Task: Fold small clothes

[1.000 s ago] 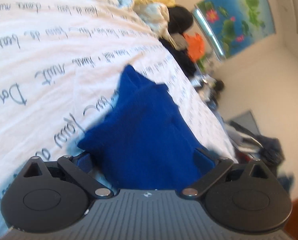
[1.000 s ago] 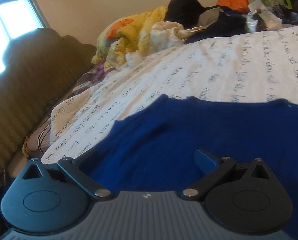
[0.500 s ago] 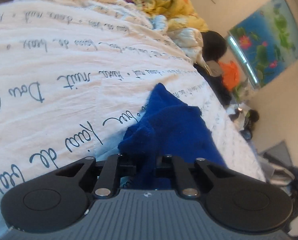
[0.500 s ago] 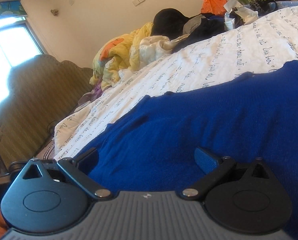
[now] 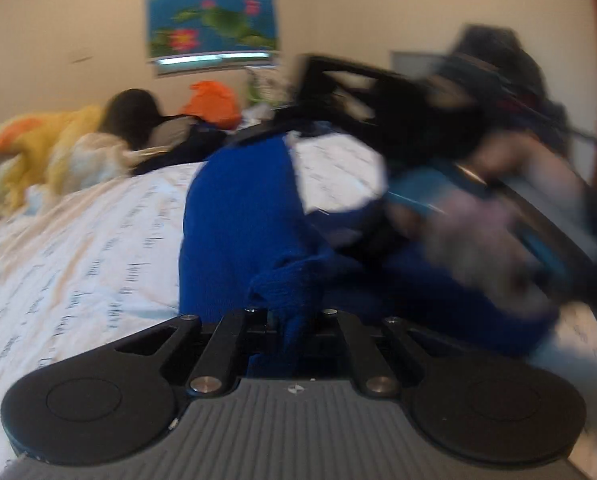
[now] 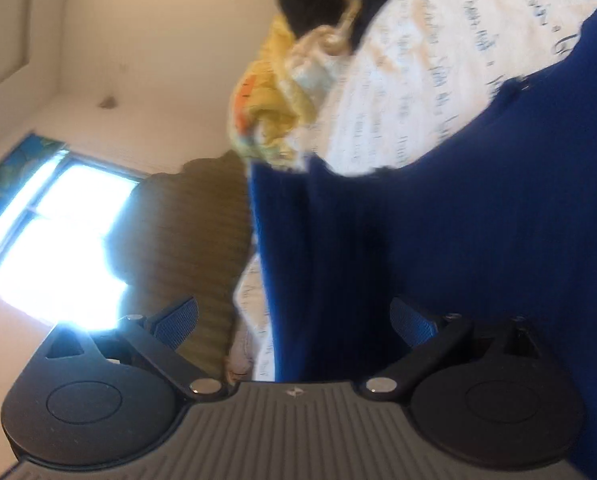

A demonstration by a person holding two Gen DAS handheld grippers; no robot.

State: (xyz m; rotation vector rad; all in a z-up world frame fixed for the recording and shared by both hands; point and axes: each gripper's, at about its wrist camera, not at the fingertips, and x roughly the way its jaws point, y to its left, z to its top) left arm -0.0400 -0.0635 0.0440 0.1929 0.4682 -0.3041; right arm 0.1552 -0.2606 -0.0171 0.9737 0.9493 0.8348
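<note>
Left gripper pinched on the blue garment — cloth rising toward 12 o'clock above the script-printed bedsheet. Right gripper spread wide, holding nothing, fabric hanging between its fingers — nearer to take a second edge.

Our left gripper is clamped tight at lower centre; our right gripper gapes wide, tilted sideways.

**Item count, both wrist views**

One blue garment. One bed sheet with script print. One yellow bedding heap. One orange item. One pond poster. One window. One brown headboard. Two claws: left, right.
</note>
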